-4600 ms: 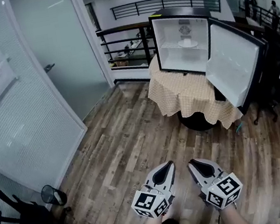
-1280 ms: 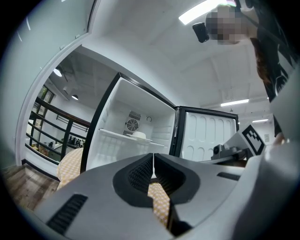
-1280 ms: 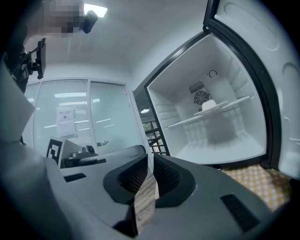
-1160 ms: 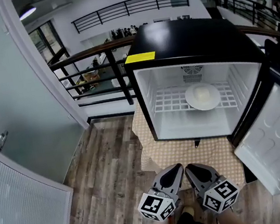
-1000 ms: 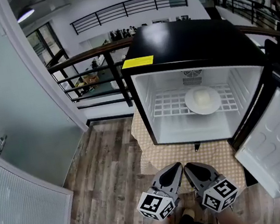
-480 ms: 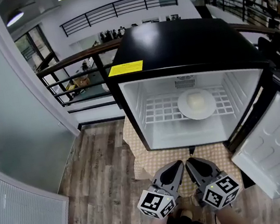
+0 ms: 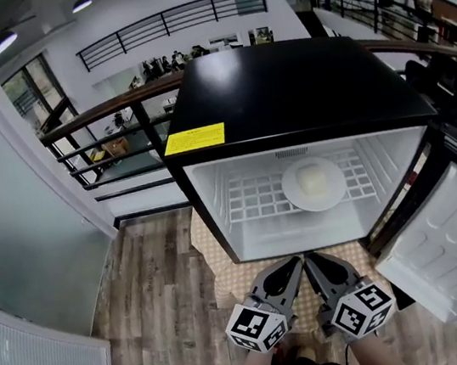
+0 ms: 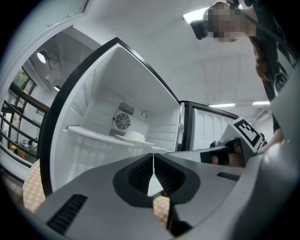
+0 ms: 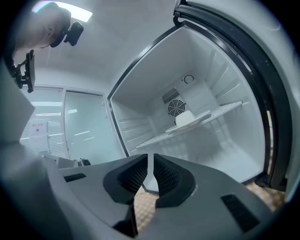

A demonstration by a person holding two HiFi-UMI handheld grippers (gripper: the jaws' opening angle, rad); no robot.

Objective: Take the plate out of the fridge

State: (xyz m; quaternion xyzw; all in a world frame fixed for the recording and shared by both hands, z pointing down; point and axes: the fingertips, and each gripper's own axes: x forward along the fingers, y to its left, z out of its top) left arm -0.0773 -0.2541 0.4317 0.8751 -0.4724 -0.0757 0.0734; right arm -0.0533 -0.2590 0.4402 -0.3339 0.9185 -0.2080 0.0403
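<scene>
A small black fridge (image 7: 290, 82) stands open in front of me, white inside. A white plate (image 7: 313, 184) with a pale block on it rests on the wire shelf (image 7: 248, 200), right of middle. Both grippers are held low, side by side, just before the fridge's bottom edge. The left gripper (image 7: 291, 267) is shut and empty, and so is the right gripper (image 7: 312, 262). The left gripper view looks over shut jaws (image 8: 153, 157) up at the plate (image 8: 131, 136) on its shelf. In the right gripper view the plate (image 9: 190, 119) lies beyond the shut gripper (image 9: 150, 157).
The fridge door (image 7: 449, 241) hangs open at the right. The fridge sits on a checked tablecloth (image 7: 228, 285) over a wood floor (image 7: 155, 318). A dark railing (image 7: 107, 123) runs behind, a glass wall (image 7: 14, 237) is at the left, and people stand far back.
The fridge has come much closer and now fills the middle of the head view. Both grippers stay shut, side by side, now nearly at the fridge's bottom edge.
</scene>
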